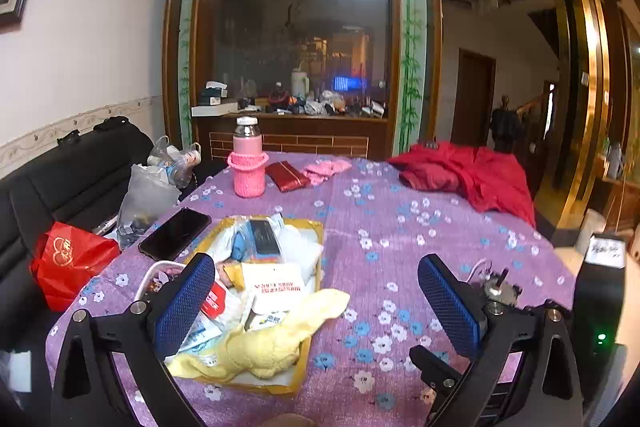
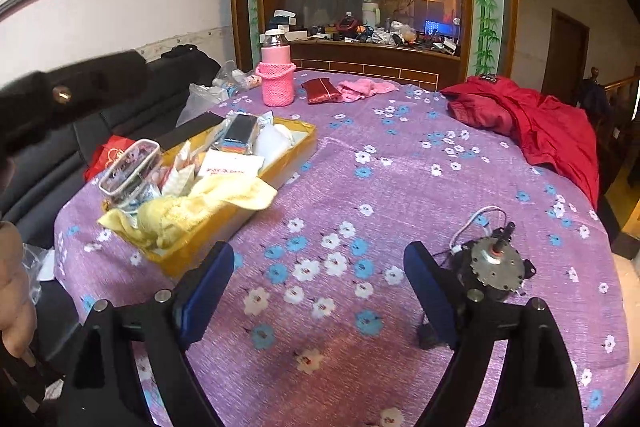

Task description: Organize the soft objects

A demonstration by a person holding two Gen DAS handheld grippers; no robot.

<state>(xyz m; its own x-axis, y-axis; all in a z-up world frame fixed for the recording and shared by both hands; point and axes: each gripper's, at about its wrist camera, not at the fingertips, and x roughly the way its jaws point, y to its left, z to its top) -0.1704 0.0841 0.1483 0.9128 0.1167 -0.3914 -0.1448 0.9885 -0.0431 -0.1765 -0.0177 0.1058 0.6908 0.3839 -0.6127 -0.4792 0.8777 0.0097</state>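
Round bench (image 2: pixel 400 187) under a purple flowered cloth. Near its left edge, a shallow gold cardboard tray (image 2: pixel 296 147) crammed with packets, a clear zip pouch (image 2: pixel 130 167) and a pale yellow towel (image 2: pixel 208 203) slumped over the tray's near end, one corner spilling over the rim toward the bench's middle.

Left gripper (image 1: pixel 316 303) held above the tray's near end, jaws spread wide with nothing between the pads; yellow towel (image 1: pixel 272 339) just below and between them, nearer the left pad, not pressed by either. Black phone (image 1: pixel 176 233) on the cloth beside the tray's far left corner.

Right gripper (image 2: pixel 320 291) over bare cloth at the near edge, jaws also wide apart and empty; tray and towel off to their left, well clear of the left pad. Small metal motor (image 2: pixel 496 263) with a white lead just beside the right pad, touching or not cannot be told.

Toward the far edge: a bottle in a pink knitted sleeve (image 1: pixel 248 167), a dark red pouch (image 1: pixel 286 177), a crumpled pink cloth (image 1: pixel 326 169). At the far right edge, a red jacket (image 1: pixel 468 175) in a heap.
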